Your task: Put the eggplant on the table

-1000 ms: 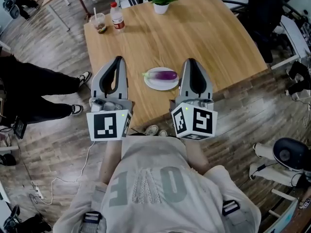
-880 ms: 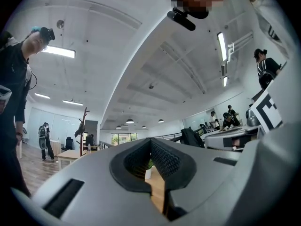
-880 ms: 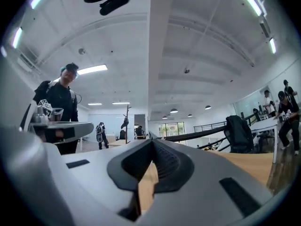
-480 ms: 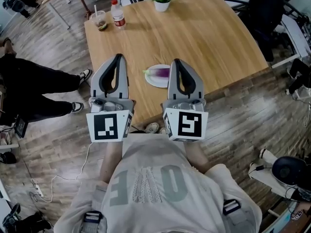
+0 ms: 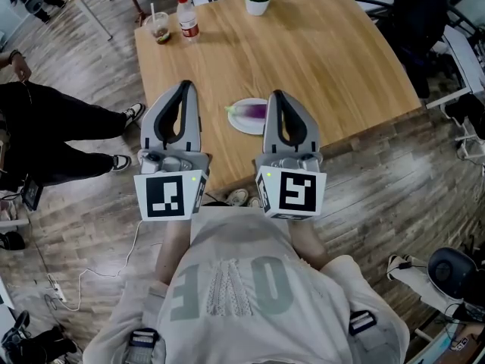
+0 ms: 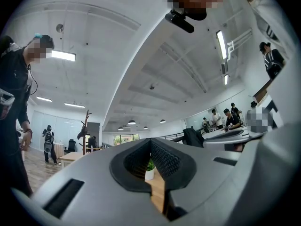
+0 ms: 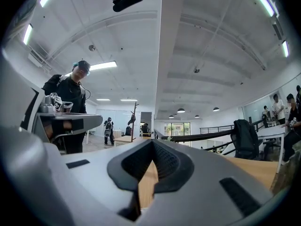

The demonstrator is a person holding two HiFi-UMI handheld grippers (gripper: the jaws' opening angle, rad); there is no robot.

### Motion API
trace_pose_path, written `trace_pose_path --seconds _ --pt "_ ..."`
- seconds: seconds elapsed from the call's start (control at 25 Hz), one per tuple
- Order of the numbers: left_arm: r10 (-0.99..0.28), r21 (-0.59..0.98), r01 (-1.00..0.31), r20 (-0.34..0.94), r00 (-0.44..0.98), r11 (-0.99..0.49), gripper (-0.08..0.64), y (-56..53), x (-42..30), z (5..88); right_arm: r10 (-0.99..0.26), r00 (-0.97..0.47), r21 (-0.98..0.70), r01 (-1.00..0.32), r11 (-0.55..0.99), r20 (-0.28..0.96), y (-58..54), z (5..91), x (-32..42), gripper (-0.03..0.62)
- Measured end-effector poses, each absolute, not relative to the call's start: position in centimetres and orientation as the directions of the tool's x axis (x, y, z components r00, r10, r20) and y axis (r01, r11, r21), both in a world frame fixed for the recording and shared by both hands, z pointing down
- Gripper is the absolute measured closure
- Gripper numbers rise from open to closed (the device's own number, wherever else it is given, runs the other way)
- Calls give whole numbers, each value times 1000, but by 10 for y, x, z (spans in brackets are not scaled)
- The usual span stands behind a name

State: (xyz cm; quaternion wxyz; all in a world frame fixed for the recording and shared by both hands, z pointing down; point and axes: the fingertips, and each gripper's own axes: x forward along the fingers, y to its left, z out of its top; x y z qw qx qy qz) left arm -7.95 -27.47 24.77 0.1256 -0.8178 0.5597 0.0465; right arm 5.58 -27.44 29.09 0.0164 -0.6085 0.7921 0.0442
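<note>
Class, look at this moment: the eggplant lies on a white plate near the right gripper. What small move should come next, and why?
Probably open the right gripper. Its jaws are shut with nothing between them, and it sits just beside the eggplant, which lies on the plate, not yet on the bare table. Shut jaws cannot take it.

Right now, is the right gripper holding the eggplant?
No, the eggplant lies on the white plate, and the right gripper is shut on nothing.

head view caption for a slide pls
Left gripper and right gripper, both shut and empty, at a wooden table; eggplant lying on a white plate.
</note>
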Motion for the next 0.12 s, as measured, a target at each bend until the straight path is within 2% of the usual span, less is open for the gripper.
trace_pose_path --seconds 0.12 --pt "-902 -157 -926 -221 371 -342 551 -274 -78 246 -959 -271 64 -962 266 -86 -274 291 54 574"
